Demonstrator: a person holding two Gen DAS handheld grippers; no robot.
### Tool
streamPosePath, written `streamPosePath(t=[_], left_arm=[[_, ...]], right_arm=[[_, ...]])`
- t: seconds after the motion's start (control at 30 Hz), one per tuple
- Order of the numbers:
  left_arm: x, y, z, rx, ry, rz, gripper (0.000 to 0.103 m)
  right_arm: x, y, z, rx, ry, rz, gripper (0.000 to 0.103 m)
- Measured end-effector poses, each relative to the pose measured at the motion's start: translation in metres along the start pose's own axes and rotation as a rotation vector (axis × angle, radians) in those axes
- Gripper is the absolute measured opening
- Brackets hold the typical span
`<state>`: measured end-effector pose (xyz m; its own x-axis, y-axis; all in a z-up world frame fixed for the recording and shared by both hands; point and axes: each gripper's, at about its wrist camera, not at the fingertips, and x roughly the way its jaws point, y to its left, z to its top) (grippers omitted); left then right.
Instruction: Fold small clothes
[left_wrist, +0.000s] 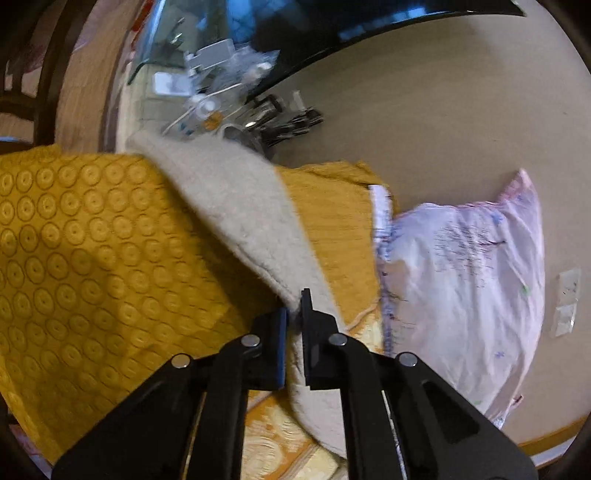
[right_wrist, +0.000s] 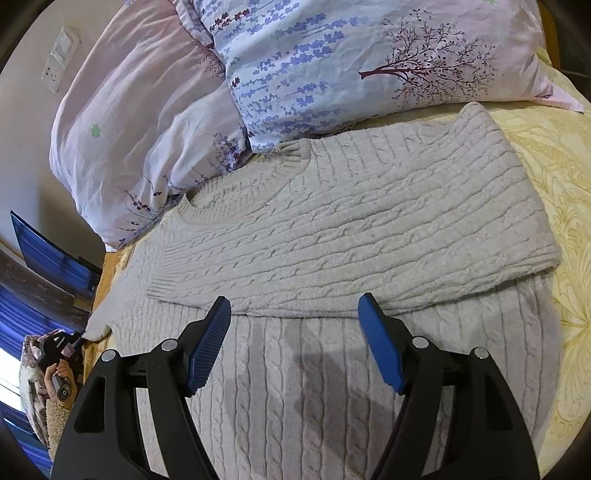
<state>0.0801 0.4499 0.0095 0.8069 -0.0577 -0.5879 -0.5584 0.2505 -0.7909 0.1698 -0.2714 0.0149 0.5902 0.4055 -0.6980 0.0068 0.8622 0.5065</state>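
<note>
A light grey cable-knit sweater (right_wrist: 351, 229) lies flat on the bed, one sleeve folded across its chest. My right gripper (right_wrist: 295, 325) is open and empty, hovering just above the sweater's lower body. My left gripper (left_wrist: 294, 314) is shut on the sweater's edge (left_wrist: 236, 206) and holds it lifted off the bed at the side. In the right wrist view the left gripper (right_wrist: 79, 338) shows at the far left, pinching a corner of the sweater.
Floral pillows (right_wrist: 332, 66) lie past the sweater's collar; one also shows in the left wrist view (left_wrist: 461, 266). A mustard patterned blanket (left_wrist: 81, 258) lies by the left gripper. A cream bedsheet (right_wrist: 565, 192) covers the bed. A cluttered shelf (left_wrist: 229, 99) stands by the wall.
</note>
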Motion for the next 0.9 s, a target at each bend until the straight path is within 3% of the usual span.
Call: streamPosePath(t=[0.17,0.3,0.47,0.6,0.77,0.9], left_arm=[[-0.012,-0.047,-0.020,0.071,0.002,-0.119,0.006],[-0.014,-0.096,-0.054,0.157,0.053,-0.236,0.005],[-0.002,-0.160,-0.119,0.256,0.183,-0.401,0.005],[0.021,-0.204,-0.189,0.312,0.339,-0.504,0.005],[0.061,-0.228,-0.270,0.341,0.517,-0.539,0.005],[0.097,-0.228,-0.331,0.373,0.626,-0.478,0.005]], right_arm=[[-0.009,-0.004,0.001,0.005,-0.018,0.011,0.073],[-0.016,-0.007,0.001,0.005,-0.034,0.017,0.073],[-0.027,-0.012,0.001,0.007,-0.054,0.020,0.073],[-0.033,-0.017,0.002,0.012,-0.063,0.022,0.073],[-0.036,-0.026,0.000,0.028,-0.067,0.019,0.073],[-0.039,-0.032,-0.002,0.029,-0.067,0.010,0.073]])
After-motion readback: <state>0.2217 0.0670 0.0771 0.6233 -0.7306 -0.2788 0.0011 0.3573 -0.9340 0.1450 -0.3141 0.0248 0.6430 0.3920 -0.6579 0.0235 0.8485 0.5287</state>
